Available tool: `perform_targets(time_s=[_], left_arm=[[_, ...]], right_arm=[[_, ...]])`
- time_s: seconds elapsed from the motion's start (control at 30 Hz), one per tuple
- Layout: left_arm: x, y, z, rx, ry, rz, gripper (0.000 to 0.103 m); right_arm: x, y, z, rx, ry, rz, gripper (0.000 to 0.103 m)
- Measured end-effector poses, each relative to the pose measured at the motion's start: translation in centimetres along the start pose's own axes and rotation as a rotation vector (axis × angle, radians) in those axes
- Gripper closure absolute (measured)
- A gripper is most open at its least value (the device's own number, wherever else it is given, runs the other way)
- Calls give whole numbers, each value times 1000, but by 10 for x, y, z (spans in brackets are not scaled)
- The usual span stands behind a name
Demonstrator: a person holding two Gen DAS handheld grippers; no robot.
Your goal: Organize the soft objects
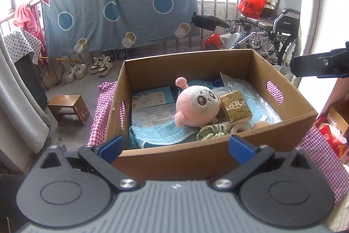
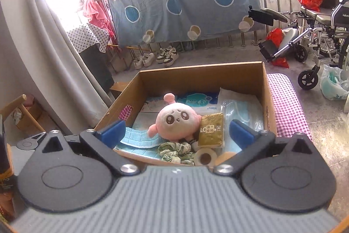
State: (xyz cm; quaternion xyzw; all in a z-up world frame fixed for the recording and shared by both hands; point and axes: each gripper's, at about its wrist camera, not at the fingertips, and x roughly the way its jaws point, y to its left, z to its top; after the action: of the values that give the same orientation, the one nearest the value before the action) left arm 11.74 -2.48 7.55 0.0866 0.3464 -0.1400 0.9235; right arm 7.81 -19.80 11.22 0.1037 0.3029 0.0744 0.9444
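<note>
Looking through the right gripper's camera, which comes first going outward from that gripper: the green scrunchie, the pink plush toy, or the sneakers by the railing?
Measured from the right gripper, which is open and empty:
1. Green scrunchie, at the near edge inside the cardboard box.
2. Pink plush toy, in the middle of the box, just beyond the scrunchie.
3. Sneakers, on the floor past the box, under the hanging blue sheet.

A cardboard box [image 1: 218, 158] (open-topped) sits on a bench [image 1: 322, 158] covered in purple-and-white checked cloth.
</note>
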Motion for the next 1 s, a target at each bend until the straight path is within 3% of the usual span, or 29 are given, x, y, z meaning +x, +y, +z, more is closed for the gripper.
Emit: perform_targets(time_s=[0.13, 0.4, 1.0], left_arm=[[8, -4, 7, 3, 13, 25, 0], [27, -1, 18, -93, 105, 69, 0], [30, -9, 24, -84, 127, 112, 0]], right_arm=[[-2, 8, -14, 0, -16, -100, 1], [19, 27, -37, -104, -10, -296, 1], [70, 7, -44, -32, 100, -302, 1]])
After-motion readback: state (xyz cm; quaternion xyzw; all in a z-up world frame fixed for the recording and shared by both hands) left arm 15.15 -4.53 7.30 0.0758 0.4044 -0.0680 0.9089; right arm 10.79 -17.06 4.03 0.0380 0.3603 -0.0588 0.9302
